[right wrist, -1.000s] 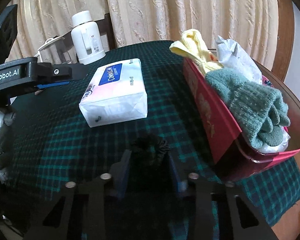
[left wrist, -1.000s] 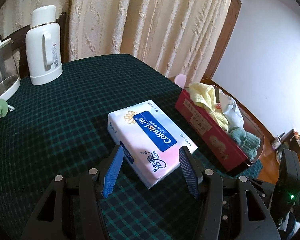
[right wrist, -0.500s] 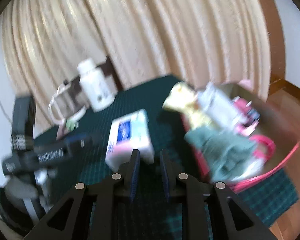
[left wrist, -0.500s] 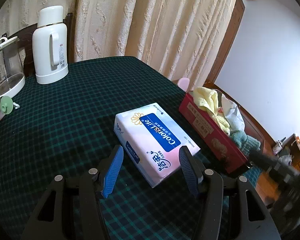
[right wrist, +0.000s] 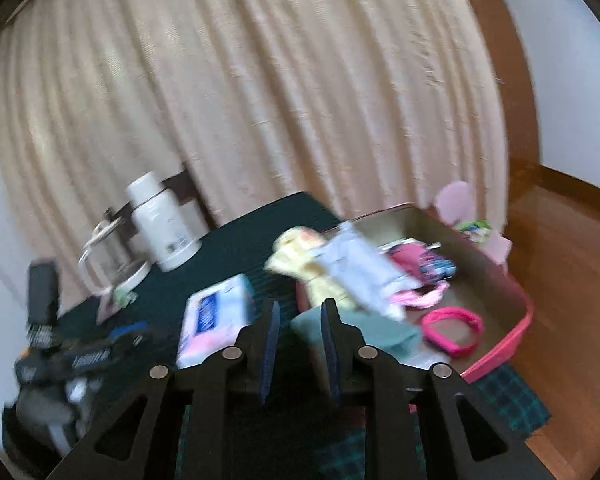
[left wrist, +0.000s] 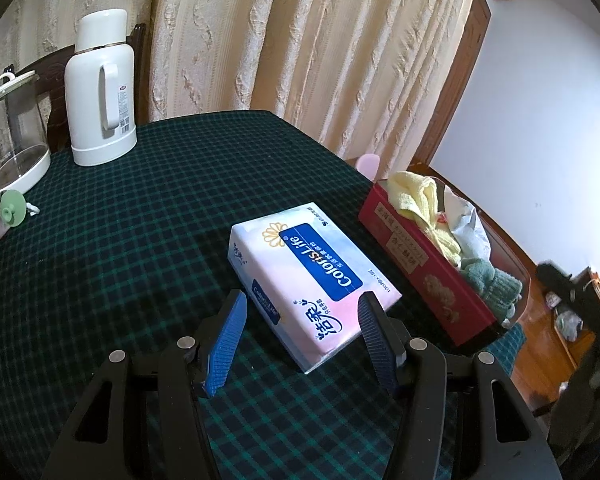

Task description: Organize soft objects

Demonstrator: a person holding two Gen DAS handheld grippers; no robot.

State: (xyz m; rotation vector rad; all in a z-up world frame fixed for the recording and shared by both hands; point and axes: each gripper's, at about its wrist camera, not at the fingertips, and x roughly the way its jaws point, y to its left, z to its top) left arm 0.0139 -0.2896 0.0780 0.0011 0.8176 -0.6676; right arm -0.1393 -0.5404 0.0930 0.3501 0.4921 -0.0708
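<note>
A white, pink and blue tissue pack (left wrist: 312, 272) lies on the dark green checked tablecloth (left wrist: 140, 240). My left gripper (left wrist: 300, 340) is open, its blue pads on either side of the pack's near corner with gaps to both. At the right stands a red box (left wrist: 424, 280) holding a yellow cloth (left wrist: 414, 200), a white packet (left wrist: 470, 228) and a green knit piece (left wrist: 492, 284). The right wrist view is blurred. My right gripper (right wrist: 300, 308) hangs above the table in front of the box (right wrist: 516, 320). Its jaws are narrow and opening, with nothing seen between them.
A white thermos (left wrist: 100, 88) and a glass kettle (left wrist: 8, 136) stand at the far left, with a green round piece (left wrist: 12, 210) beside them. A pink ring (right wrist: 452, 330) lies inside the box. Curtains hang behind the table, and the wooden floor drops away at the right.
My right gripper has risen and tipped up from the table. The black scrunchie that sat between its jaws is no longer in sight. My left gripper has stayed by the tissue pack.
</note>
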